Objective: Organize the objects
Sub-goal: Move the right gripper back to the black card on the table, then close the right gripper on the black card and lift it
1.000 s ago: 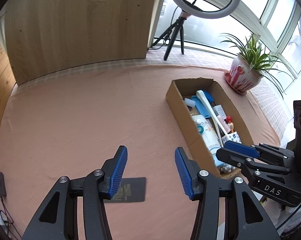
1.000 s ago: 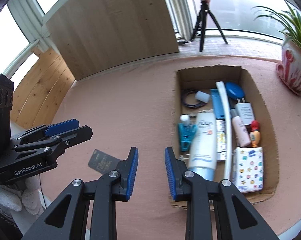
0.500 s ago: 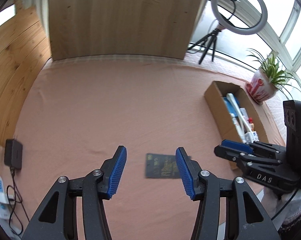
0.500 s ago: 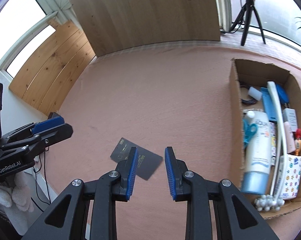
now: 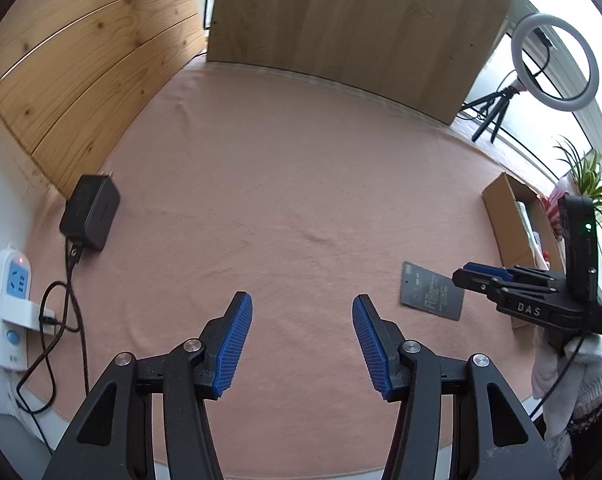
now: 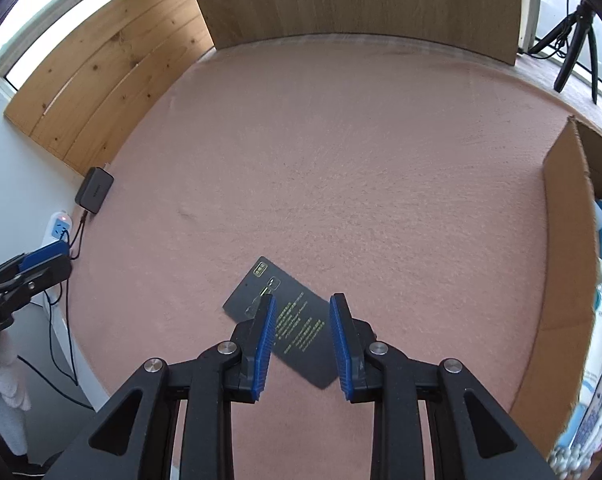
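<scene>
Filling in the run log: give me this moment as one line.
left gripper: open, empty | right gripper: open, over dark card | card flat on pink cloth | cardboard box: filled, at right

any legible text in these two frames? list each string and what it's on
"DAS": white letters on the side of the right gripper, seen in the left wrist view.
Dark flat card: yellow-green icons and lines of print, too small to read.
Items in the cardboard box: printed labels, too blurred and cut off to read.
Power strip and black adapter: no readable markings.
</scene>
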Action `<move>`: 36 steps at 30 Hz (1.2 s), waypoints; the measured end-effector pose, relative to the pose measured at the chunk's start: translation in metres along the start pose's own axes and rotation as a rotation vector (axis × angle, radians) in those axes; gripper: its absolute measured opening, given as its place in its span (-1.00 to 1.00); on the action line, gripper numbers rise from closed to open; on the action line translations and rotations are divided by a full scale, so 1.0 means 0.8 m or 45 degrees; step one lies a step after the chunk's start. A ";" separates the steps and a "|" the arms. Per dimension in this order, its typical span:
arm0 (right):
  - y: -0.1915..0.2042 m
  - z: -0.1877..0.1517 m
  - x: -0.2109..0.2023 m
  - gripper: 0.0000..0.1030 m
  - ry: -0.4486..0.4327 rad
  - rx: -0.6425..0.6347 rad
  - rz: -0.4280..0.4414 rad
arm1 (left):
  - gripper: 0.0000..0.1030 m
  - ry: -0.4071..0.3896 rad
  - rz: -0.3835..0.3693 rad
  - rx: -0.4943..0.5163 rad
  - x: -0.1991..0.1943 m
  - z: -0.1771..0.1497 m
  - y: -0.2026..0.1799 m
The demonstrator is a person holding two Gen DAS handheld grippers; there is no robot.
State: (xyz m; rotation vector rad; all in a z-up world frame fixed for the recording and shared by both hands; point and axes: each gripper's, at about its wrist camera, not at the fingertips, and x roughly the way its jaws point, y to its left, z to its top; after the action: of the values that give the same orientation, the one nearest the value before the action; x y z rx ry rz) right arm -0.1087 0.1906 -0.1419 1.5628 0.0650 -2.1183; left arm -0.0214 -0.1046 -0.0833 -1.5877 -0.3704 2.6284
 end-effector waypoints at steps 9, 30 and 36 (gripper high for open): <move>-0.017 0.011 0.033 -0.50 0.113 0.060 0.067 | 0.09 0.005 0.021 -0.055 0.000 -0.008 0.023; 0.085 -0.032 0.044 -0.06 0.198 -0.409 -0.202 | 0.09 0.047 -0.045 -0.097 0.031 -0.002 0.019; 0.075 -0.030 0.040 -0.09 0.190 -0.360 -0.178 | 0.09 0.052 -0.052 -0.097 0.034 -0.002 0.013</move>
State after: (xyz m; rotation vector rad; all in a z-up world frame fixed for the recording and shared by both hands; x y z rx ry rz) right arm -0.0695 0.1343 -0.1638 1.5790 0.5160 -1.9870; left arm -0.0317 -0.1097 -0.1100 -1.6345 -0.5012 2.5771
